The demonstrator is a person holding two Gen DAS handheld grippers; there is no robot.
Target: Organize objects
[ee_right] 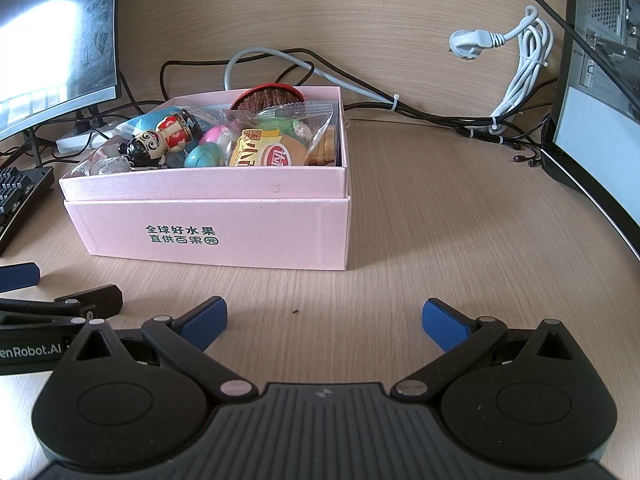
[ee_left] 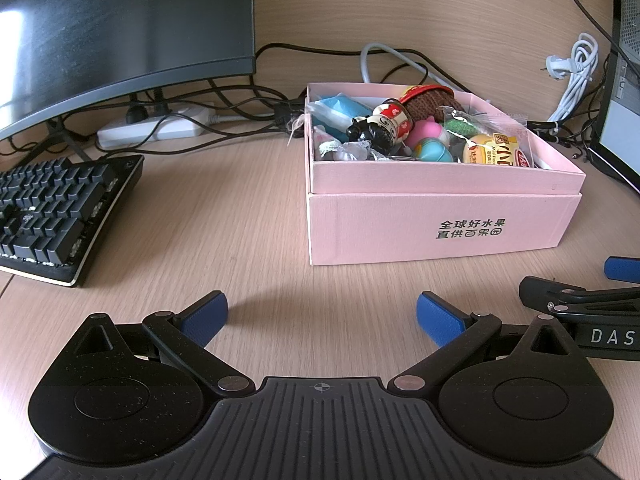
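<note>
A pink box (ee_right: 224, 236) sits on the wooden worktop (ee_right: 440, 240), its tray brimming: a black-haired figurine (ee_right: 160, 142) lies on top near the left, beside teal and pink eggs (ee_right: 208, 148), a yellow snack packet (ee_right: 260, 154), a clear biscuit bag (ee_right: 316, 136) and a brown knitted piece (ee_right: 266, 98) at the back. Left claw (ee_left: 322, 316) and right claw (ee_right: 324, 318) both gape wide, empty, near the box's front.

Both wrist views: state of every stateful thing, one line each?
left gripper: open, empty
right gripper: open, empty
pink box: lid off, filled with small items
figurine: lying on top of the pile
white power cord: bundled, unplugged
monitor: screen dark
</note>
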